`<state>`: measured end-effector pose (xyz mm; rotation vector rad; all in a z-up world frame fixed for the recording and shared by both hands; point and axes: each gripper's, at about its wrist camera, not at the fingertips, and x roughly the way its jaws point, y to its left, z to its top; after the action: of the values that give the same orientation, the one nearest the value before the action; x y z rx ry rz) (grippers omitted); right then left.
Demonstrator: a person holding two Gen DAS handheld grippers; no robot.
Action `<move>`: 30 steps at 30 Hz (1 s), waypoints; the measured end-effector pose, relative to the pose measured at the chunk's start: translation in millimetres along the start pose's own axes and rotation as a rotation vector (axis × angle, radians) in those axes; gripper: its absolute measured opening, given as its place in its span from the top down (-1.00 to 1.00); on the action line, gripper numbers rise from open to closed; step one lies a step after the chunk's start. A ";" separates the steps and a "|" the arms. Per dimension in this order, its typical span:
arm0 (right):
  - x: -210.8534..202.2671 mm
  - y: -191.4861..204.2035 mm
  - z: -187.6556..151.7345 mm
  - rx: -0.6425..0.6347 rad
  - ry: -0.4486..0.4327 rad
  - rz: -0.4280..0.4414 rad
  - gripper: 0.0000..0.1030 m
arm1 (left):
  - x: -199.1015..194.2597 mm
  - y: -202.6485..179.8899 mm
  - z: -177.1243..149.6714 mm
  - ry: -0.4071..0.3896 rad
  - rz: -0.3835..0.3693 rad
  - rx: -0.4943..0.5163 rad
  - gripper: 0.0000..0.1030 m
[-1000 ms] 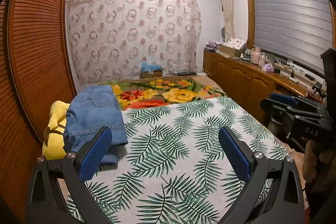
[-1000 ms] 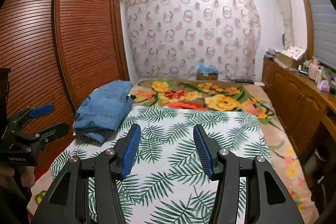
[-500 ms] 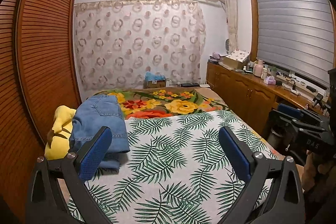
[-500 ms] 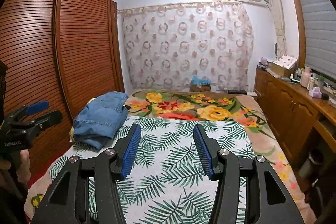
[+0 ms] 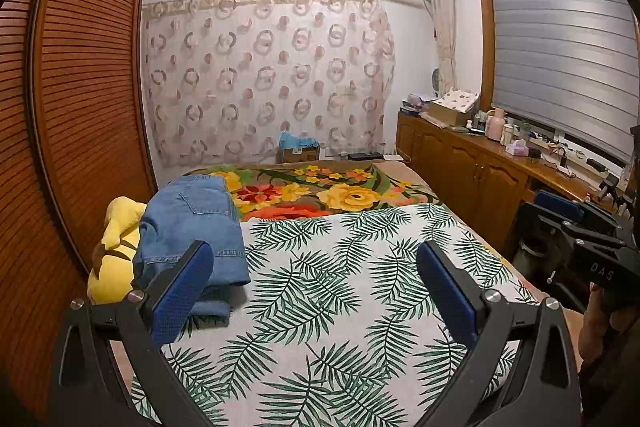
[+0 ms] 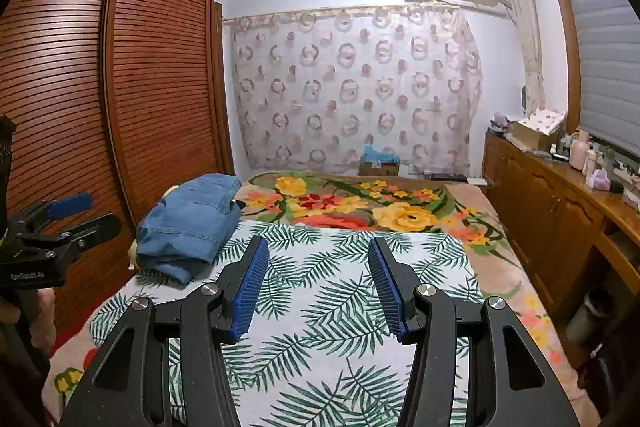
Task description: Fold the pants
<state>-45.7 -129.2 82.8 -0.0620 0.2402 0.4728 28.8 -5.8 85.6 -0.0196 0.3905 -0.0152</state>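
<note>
Pants (image 5: 192, 227) lay folded on the bed (image 5: 320, 307), at left of the frame. Both claws, left (image 5: 316, 287) and right (image 6: 316, 283), stood open and empty; folding seemed finished, so next move probably needed only withdrawal.

The leaf-print sheet (image 5: 328, 307) on the bed lies flat and bare ahead of both grippers, open for passage. Folded jeans (image 5: 192, 223) and a yellow plush toy (image 5: 114, 247) occupy its left edge. The slatted wardrobe (image 6: 160, 87) bounds the left; the wooden cabinet (image 6: 552, 211) bounds the right.
</note>
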 end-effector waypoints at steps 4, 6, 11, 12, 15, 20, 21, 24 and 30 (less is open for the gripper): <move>0.9 -0.7 0.4 -0.006 -0.002 0.004 -0.05 | -0.1 0.9 -0.8 0.002 0.001 -0.003 -0.97; 0.8 -1.7 1.1 -0.006 -0.004 0.004 -0.05 | 0.0 0.7 -0.5 0.002 0.002 -0.001 -0.97; -0.7 -4.0 -0.6 -0.003 -0.007 0.004 -0.05 | -0.1 1.0 0.2 0.002 0.002 -0.001 -0.97; -0.6 -3.6 -0.8 -0.005 -0.007 0.003 -0.05 | -0.6 1.6 0.0 0.001 0.004 -0.001 -0.97; -0.6 -3.4 -0.8 -0.004 -0.008 0.002 -0.05 | 0.2 2.3 -0.8 -0.001 0.007 0.000 -0.97; -0.9 -5.9 -0.5 -0.008 -0.006 0.004 -0.05 | 0.4 2.3 -1.3 0.000 0.010 0.001 -0.97; -1.4 -6.7 -0.1 -0.009 -0.006 0.004 -0.05 | 0.3 2.5 -1.3 0.000 0.008 0.000 -0.97; -2.9 -7.0 0.2 -0.012 -0.007 0.009 -0.05 | 0.2 2.4 -1.2 -0.001 0.009 0.000 -0.97; -3.1 -8.8 1.2 -0.013 -0.008 0.011 -0.05 | 0.9 3.3 -1.9 -0.001 0.009 -0.001 -0.97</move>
<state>-44.1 -138.2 84.7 -0.0717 0.2299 0.4857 28.9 -2.5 83.5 -0.0187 0.3898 -0.0066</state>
